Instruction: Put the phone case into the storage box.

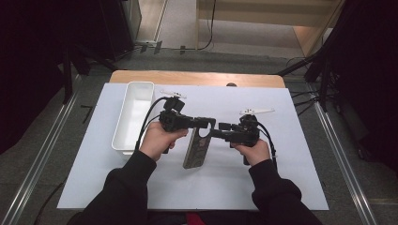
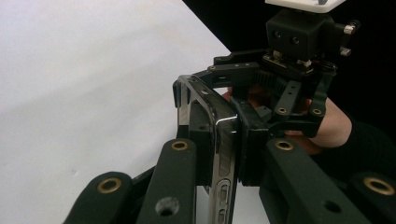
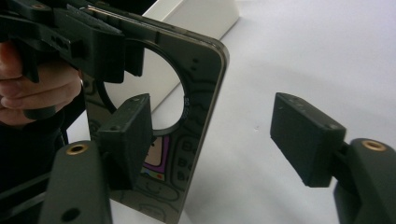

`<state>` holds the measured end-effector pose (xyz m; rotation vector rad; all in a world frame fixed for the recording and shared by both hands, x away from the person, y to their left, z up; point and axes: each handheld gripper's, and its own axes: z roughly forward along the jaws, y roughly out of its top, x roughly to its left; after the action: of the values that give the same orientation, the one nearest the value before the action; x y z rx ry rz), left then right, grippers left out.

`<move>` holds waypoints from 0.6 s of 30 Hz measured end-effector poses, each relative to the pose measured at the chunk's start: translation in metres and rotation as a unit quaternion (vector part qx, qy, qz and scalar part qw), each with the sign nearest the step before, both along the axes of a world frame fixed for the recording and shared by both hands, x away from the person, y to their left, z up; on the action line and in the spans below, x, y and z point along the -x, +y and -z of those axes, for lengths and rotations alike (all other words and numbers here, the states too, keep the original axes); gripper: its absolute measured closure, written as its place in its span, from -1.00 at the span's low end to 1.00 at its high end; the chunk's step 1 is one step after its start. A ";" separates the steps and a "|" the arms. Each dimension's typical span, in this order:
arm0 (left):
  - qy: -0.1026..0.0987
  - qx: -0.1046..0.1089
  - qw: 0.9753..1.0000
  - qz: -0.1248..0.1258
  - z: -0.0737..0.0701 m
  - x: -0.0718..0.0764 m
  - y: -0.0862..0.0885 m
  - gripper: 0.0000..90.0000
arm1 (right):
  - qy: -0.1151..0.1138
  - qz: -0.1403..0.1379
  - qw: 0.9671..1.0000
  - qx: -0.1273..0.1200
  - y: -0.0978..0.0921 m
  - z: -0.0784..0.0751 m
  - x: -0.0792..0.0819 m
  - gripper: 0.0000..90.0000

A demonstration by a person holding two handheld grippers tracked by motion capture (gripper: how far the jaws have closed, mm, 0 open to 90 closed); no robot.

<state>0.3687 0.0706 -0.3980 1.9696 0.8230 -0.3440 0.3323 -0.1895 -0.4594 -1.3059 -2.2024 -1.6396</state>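
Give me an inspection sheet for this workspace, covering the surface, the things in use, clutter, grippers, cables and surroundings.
Surface: white sheet over a wooden table.
Job's things: dark phone case with a round cut-out, held up on edge above the sheet; white bin at the left, nothing seen inside.
Clutter: nothing seen.
Grippers: left gripper shut on the phone case's edge; right gripper open, one pad in front of the case, the other well clear.
Cables: black cable trailing from the left gripper, more on the floor beyond.
Surroundings: grey floor, metal rails on both sides, dark stands.
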 end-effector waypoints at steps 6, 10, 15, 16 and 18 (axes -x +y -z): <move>-0.002 -0.003 1.000 0.008 0.002 0.001 -0.004 0.75 | 0.004 -0.011 1.000 -0.001 0.004 0.003 -0.004 -0.17; -0.006 -0.003 1.000 0.012 0.002 0.002 -0.006 0.75 | 0.009 -0.018 1.000 -0.008 0.005 0.006 -0.005 -0.03; -0.009 -0.002 1.000 0.017 0.001 0.003 -0.008 0.75 | 0.011 -0.022 0.999 -0.028 0.004 0.007 -0.006 0.22; -0.011 -0.003 1.000 0.018 0.001 0.004 -0.008 0.75 | 0.011 -0.022 0.999 -0.031 0.003 0.007 -0.007 0.24; -0.010 0.001 1.000 0.018 0.001 0.004 -0.008 0.75 | 0.011 -0.023 0.999 -0.034 0.003 0.006 -0.007 0.30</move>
<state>0.3647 0.0625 -0.3986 1.9854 0.7750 -0.3447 0.3390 -0.1869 -0.4658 -1.2403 -2.1276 -1.6598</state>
